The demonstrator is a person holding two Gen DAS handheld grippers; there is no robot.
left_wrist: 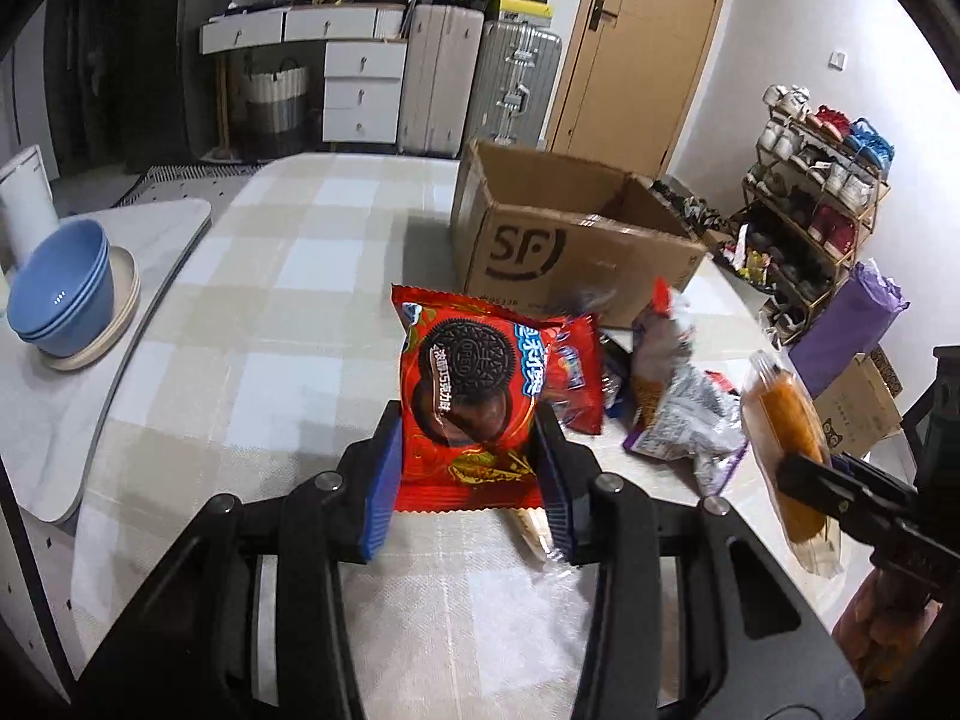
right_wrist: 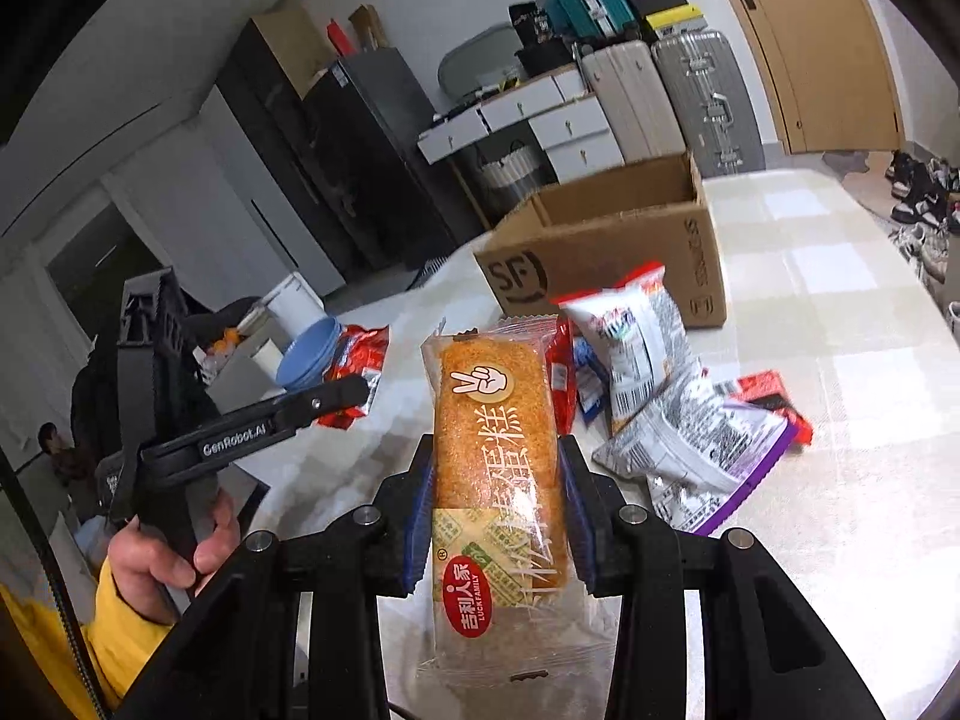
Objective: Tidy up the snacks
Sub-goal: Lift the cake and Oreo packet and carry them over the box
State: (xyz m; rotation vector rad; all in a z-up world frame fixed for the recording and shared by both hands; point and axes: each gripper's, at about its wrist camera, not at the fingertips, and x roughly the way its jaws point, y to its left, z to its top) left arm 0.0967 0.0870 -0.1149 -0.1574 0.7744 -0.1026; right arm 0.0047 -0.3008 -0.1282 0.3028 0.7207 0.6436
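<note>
Left gripper [left_wrist: 468, 468] jaws pinch the red cookie packet [left_wrist: 465, 396]; right gripper [right_wrist: 495, 504] jaws pinch the wrapped cake [right_wrist: 498, 480]. Both are held above the desk [left_wrist: 270, 300]. The open cardboard box [left_wrist: 558, 252] stands at 1 o'clock. Risk: slick wrappers slipping free, or catching the box rim.

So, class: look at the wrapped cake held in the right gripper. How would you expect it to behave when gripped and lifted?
The wrapped cake probably feels light, as the right gripper holds it up by its lower half alone. It seems soft, so a hard squeeze could crush it. Its glossy clear wrapper may be slippery.
</note>
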